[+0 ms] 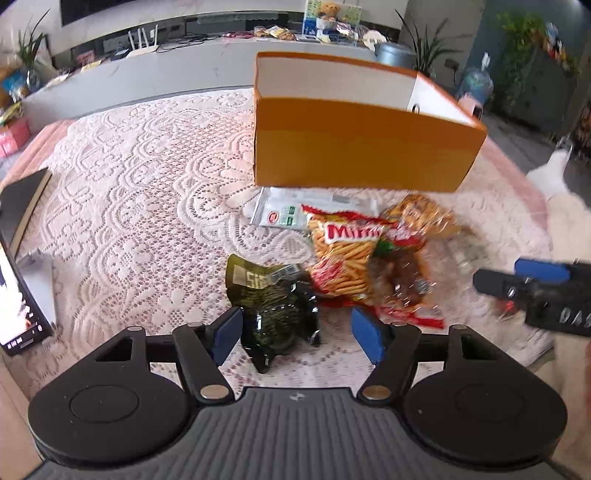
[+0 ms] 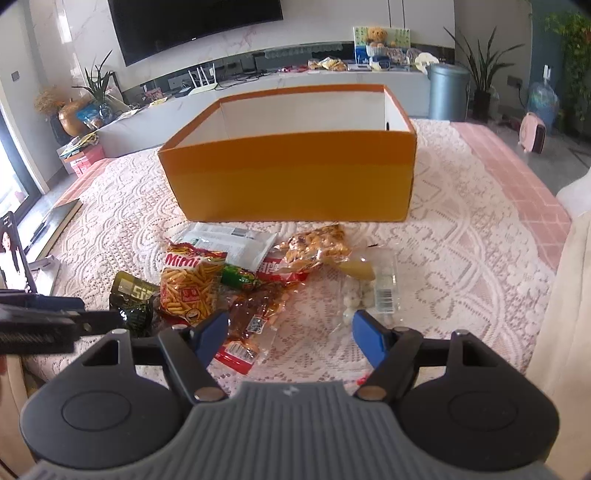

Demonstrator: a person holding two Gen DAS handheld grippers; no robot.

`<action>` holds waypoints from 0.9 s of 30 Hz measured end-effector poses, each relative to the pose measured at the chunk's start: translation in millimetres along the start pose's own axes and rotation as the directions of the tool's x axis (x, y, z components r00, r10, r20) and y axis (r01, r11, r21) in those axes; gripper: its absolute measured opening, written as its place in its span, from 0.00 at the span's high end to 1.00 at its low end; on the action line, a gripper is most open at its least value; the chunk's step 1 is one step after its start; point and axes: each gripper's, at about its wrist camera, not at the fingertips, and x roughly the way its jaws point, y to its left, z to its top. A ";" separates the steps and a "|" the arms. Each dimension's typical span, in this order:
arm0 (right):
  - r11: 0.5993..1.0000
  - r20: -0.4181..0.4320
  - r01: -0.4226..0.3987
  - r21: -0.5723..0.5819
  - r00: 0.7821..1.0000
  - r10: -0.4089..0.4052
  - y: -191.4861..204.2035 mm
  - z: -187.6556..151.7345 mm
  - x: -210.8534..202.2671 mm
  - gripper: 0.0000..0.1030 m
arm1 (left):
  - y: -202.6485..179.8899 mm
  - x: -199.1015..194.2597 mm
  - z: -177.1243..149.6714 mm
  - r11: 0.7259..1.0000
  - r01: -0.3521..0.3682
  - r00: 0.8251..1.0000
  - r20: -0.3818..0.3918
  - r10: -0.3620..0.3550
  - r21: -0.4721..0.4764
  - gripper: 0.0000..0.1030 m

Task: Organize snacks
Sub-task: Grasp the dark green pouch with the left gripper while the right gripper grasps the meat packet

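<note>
Dark TV (image 2: 195, 29) on far marble wall; long grey console (image 2: 295, 88) beneath; potted plants (image 2: 480, 70) far right; daylight from left window (image 2: 11, 177); lace-covered table (image 2: 461, 240).

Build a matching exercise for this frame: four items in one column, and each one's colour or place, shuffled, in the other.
Items:
1. box
2. Mimi snack bag
3. dark green packet
4. left gripper

Descriptions:
A. open, over the dark packet
B. orange, open-topped, behind the snacks
C. leftmost of the pile
D. red and yellow, printed with fries

Pairs: 1-B, 2-D, 3-C, 4-A
</note>
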 end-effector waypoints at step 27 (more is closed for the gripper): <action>0.997 -0.176 -0.027 0.070 0.984 0.039 15.7 11.3 94.5 0.29 | 23.5 55.6 -1.5 0.991 0.077 0.996 -0.035 -0.081 -0.111 0.23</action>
